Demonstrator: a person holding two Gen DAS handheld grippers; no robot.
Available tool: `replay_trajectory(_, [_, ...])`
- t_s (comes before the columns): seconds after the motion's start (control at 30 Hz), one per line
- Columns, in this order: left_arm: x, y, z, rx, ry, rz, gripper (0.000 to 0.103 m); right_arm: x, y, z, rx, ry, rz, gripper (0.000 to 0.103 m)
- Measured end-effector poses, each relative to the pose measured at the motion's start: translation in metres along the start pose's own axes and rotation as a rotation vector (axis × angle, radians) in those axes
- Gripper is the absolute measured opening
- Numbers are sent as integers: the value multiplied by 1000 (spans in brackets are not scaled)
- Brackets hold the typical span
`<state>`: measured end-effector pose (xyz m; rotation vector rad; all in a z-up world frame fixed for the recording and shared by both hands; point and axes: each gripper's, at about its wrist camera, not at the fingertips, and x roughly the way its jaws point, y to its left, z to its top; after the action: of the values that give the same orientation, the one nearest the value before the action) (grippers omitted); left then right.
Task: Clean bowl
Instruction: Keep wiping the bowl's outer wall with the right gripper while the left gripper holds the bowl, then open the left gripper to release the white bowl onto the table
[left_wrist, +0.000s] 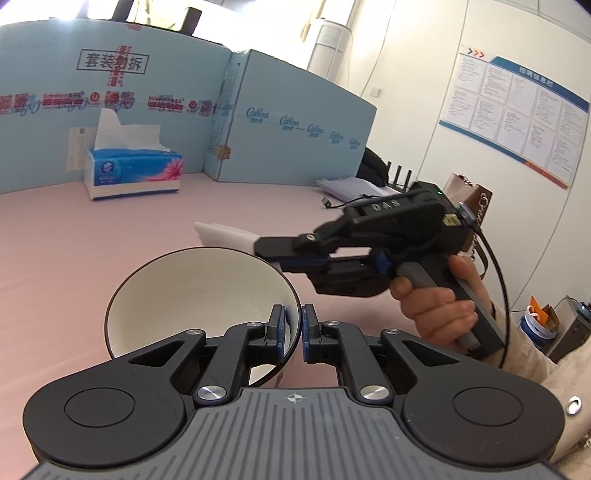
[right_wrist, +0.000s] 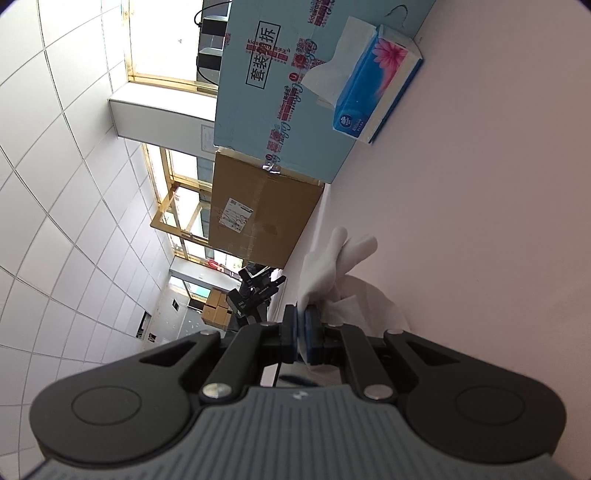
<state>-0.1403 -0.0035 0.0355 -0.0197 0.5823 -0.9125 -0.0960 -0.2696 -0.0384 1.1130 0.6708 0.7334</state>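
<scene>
1. The left gripper (left_wrist: 293, 325) pinches the rim of the white bowl (left_wrist: 192, 295) and tips it up over the pink table (left_wrist: 92, 240).
2. The right gripper (right_wrist: 301, 334) is squeezed tight on a white tissue (right_wrist: 325, 266), just beside the bowl's rim.
3. The bowl looks clean inside, but I think the wiping is still to do.

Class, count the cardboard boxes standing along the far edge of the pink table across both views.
2: a blue printed box behind the tissue box, and a plain brown box beside it. Others may be hidden.
</scene>
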Motion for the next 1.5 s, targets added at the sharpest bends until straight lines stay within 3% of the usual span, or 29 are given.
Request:
replay_trajectory(0.53, [26, -2, 17, 6, 11, 82, 19, -9, 6, 1, -42, -51, -4, 8])
replay_trajectory(0.93, [54, 2, 23, -21, 12, 113, 25, -23, 28, 16, -244, -184, -168, 8])
replay_trajectory(1.1, [60, 11, 23, -77, -4, 79, 32, -20, 44, 18, -364, -218, -239, 8])
replay_trajectory(1.13, [60, 13, 23, -90, -11, 69, 33, -19, 48, 17, -391, -221, -255, 8])
replay_trajectory(1.2, [59, 16, 22, -114, -25, 50, 51, -16, 53, 16, -434, -219, -275, 8])
replay_trajectory(1.37, [41, 17, 20, -123, -86, 10, 78, -7, 62, 12, -492, -195, -291, 8])
replay_trajectory(1.5, [16, 20, 18, -140, -148, -4, 81, 6, 68, 7, -530, -152, -280, 8])
